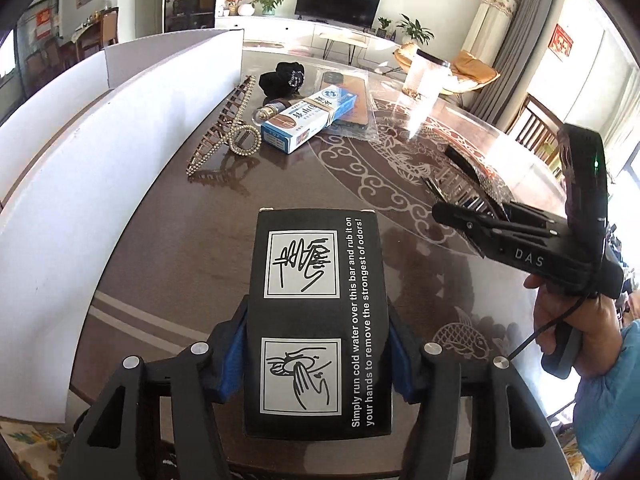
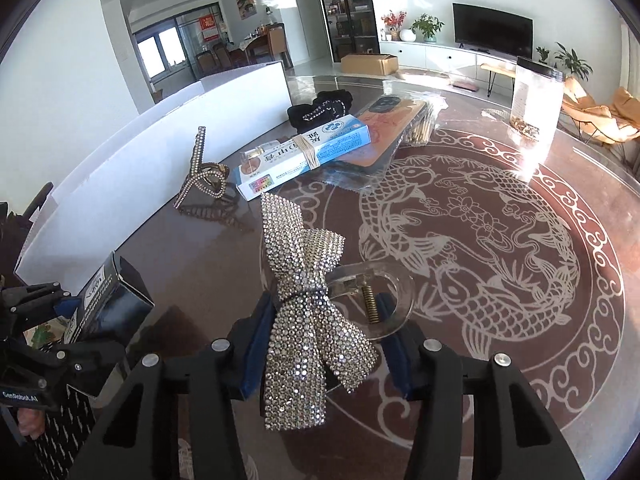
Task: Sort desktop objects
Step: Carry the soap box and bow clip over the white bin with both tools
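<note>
Gripping a black box (image 1: 318,320) between its blue pads, the left gripper (image 1: 318,356) held it above the glass-topped table (image 1: 168,240), jaws clamped on the box's two long sides. The left wrist view showed the box's printed face, with two hand-washing drawings and a white line of text about rubbing a bar under cold water; the right wrist view caught the same box only as a dark corner at its left edge.

The right gripper (image 2: 320,344) was clamped on a rhinestone bow hair clip (image 2: 308,316), pads pressing its clear plastic body, whose spring showed beside the knot. In the left wrist view that gripper appeared side-on at the right, in a hand (image 1: 568,312) with a blue sleeve, and the bow was mostly hidden behind its fingers.

Both views showed the pile farther back on the table: a blue-and-white carton (image 2: 304,156) bound with a rubber band, lying across a phone in an orange case (image 2: 384,132), a black fabric bundle (image 2: 320,110) behind them, and a pearl-studded hair claw (image 2: 206,178) near the white board (image 2: 168,136) along the table's left edge. Only the right wrist view revealed the full koi pattern (image 2: 472,248) under the glass and a cardboard box (image 2: 368,62) on the floor beyond.
</note>
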A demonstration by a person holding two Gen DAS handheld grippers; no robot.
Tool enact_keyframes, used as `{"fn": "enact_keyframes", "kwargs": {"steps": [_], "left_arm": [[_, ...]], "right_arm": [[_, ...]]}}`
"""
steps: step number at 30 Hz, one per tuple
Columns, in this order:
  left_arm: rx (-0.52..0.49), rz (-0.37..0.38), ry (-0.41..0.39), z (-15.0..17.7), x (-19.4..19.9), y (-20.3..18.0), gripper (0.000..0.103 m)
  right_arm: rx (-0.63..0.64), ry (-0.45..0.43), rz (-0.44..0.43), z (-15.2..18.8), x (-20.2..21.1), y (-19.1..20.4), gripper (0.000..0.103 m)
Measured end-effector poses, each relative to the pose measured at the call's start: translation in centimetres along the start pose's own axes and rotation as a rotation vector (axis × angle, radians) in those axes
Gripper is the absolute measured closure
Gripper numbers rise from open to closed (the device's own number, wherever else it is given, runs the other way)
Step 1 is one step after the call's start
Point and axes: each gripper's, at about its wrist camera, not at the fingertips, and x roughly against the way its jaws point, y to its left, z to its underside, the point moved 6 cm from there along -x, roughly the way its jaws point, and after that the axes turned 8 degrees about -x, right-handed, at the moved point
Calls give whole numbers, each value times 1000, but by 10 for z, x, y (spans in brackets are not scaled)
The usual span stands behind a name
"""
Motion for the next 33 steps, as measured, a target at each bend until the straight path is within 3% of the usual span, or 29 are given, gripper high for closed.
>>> {"fn": "enact_keyframes", "kwargs": {"steps": [4, 7, 13, 19, 24, 28, 33], "left_arm": [[64, -13, -53, -1, 25, 14, 45], [116, -20, -114, -12, 62, 32, 45], [225, -113, -197, -44, 132, 119, 45], [379, -242, -132, -45, 146, 241, 45], [415, -340, -40, -42, 129, 305, 45], [433, -372, 18, -36, 110, 333, 45], [434, -387, 68, -27, 93, 345, 44]], "right_arm": [[46, 15, 18, 13, 14, 6, 52], [72, 5, -8, 3, 21, 23, 52], [174, -62, -144, -53, 31, 122, 52], [314, -83, -302, -92, 14, 255, 52], [410, -2, -378, -90, -27, 347, 52], [471, 93, -364, -78, -67, 386, 52], [556, 170, -310, -60, -102, 405, 51]]}}
